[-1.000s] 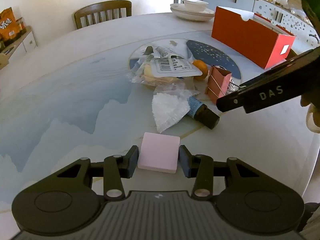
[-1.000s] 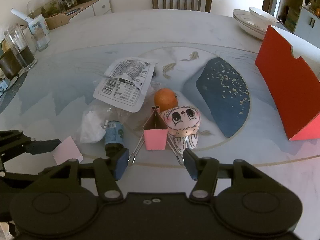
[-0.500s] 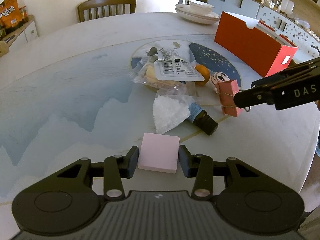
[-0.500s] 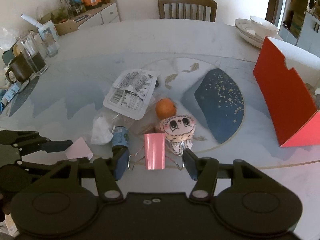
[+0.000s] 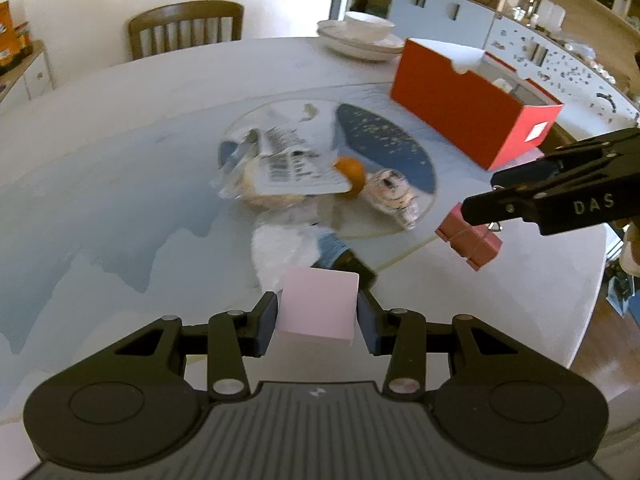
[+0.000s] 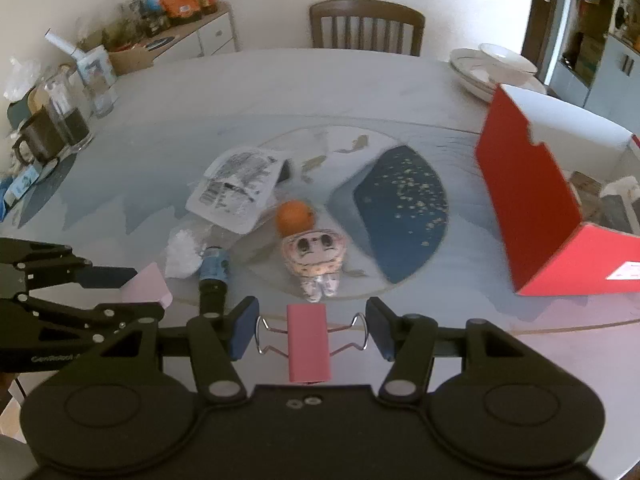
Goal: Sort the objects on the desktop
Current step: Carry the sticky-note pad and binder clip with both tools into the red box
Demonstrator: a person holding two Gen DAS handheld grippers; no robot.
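My left gripper [image 5: 317,322] is shut on a pale pink square pad [image 5: 318,310] and holds it above the table; the pad also shows in the right wrist view [image 6: 146,288]. My right gripper [image 6: 312,328] is shut on the wire handles of a pink binder clip [image 6: 308,346], lifted off the table; the clip hangs at the right in the left wrist view [image 5: 470,242]. On the table lie a labelled plastic packet [image 6: 236,188], an orange [image 6: 294,218], a small plush doll [image 6: 316,256], a blue-labelled dark bottle [image 6: 214,276] and a white crumpled bag [image 6: 182,254].
An open red box [image 6: 528,196] with items inside stands at the right. Stacked white dishes [image 6: 488,68] sit at the far right. A chair [image 6: 366,26] stands behind the table. Glass jars and a mug [image 6: 52,128] stand at the left edge.
Both grippers have risen from the table with their objects. The binder clip left the pile beside the doll and now hangs in the right gripper, nearer the red box.
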